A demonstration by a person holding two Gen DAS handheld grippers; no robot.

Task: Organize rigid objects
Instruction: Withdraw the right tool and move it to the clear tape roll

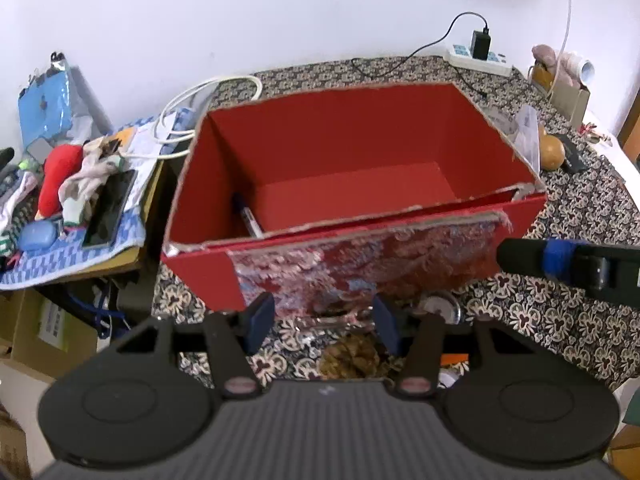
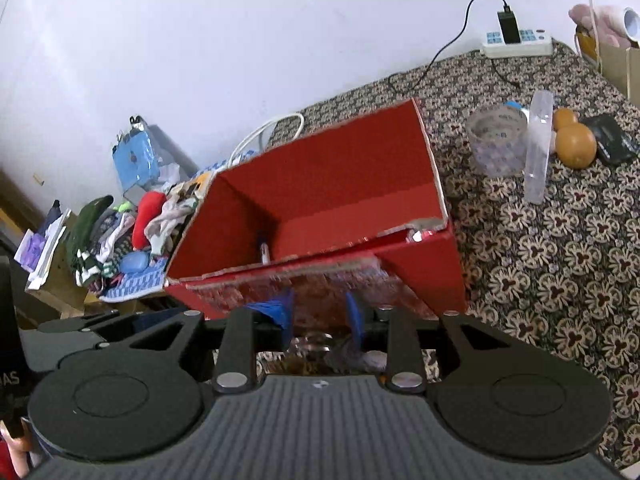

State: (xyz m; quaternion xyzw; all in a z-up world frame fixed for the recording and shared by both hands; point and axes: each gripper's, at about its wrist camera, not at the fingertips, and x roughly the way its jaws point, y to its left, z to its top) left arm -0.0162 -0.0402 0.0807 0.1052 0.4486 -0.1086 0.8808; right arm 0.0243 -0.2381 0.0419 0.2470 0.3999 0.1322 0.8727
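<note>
A red cardboard box [image 1: 360,152] stands open on the patterned tablecloth; it also shows in the right wrist view [image 2: 340,192]. A pen [image 1: 250,218] lies inside at its left near corner, also visible in the right wrist view [image 2: 265,254]. My left gripper [image 1: 322,320] is open in front of the box, above a shiny metal object [image 1: 340,320] and a brown pinecone-like thing [image 1: 354,356]. My right gripper [image 2: 320,316] is open just before the box's near wall, over small shiny items [image 2: 316,344]. Its arm shows at the right of the left wrist view [image 1: 568,264].
Right of the box lie a tape roll [image 2: 496,140], a clear plastic tube [image 2: 538,148], a gourd [image 2: 574,140] and a black item [image 2: 610,140]. A power strip [image 2: 518,44] sits at the back. A cluttered side table [image 1: 72,200] with cloths and a phone stands left.
</note>
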